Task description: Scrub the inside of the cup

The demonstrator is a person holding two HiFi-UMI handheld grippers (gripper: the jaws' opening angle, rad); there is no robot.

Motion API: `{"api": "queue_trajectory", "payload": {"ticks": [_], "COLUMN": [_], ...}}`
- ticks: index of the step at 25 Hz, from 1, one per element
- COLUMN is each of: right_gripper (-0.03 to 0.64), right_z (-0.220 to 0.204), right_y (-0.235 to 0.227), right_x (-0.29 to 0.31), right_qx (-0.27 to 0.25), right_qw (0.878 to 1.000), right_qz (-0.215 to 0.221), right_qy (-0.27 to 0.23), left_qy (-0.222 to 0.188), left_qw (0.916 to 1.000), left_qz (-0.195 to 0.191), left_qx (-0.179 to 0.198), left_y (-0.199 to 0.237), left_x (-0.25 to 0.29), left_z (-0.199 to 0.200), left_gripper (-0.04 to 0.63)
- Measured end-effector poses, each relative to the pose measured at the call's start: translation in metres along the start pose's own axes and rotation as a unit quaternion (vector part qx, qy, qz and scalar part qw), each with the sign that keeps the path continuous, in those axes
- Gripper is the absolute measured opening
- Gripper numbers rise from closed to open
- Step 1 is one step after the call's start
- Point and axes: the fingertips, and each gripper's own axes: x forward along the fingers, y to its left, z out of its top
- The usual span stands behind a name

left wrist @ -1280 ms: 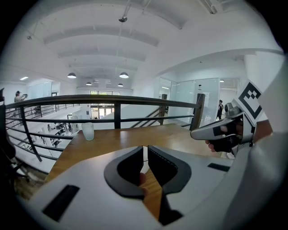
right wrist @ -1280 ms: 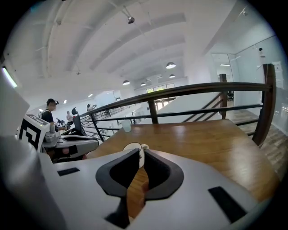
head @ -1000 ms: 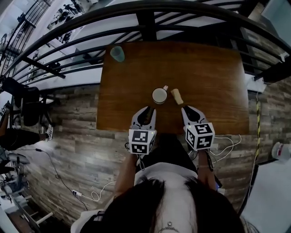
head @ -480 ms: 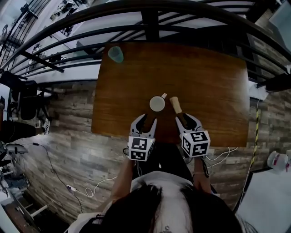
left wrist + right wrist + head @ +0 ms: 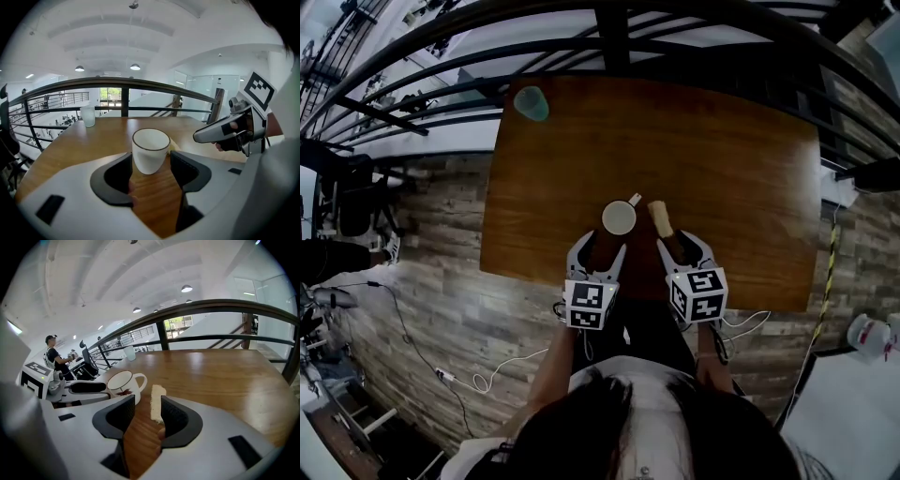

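The left gripper [image 5: 598, 247] and the right gripper [image 5: 684, 246] have just been opening their jaws and grip nothing yet, so closing off-centre could tip the white cup [image 5: 619, 217] or push the beige sponge strip [image 5: 661, 218], which lie just at the jaw tips, along the tabletop [image 5: 741, 169].

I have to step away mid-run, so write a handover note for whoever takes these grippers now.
Left gripper: open, jaws just been opening; cup upright at its tips, not gripped.
Right gripper: open, jaws just been opening; near end of the sponge at its tips, not pinched.
The sponge lies on the table, right of the cup. A glass stands at the far left corner.
Done: nothing, it seems. Left: hold the cup, take the sponge, scrub the inside.
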Motion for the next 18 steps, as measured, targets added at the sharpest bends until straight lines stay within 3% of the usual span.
{"api": "queue_trajectory", "payload": {"ticks": [18], "right_gripper": [0.232], "right_z": [-0.023], "right_y": [-0.016], "right_x": [0.040], "right_qx": [-0.014], "right_qw": [0.999], "right_qz": [0.021], "right_qy": [0.036], "left_qy": [0.005], "left_qw": [0.9997], "left_qz": [0.021], "left_qx": [-0.008], "left_y": [0.007], "left_x": [0.043], "left_z": [-0.023], "left_gripper": [0.376]}}
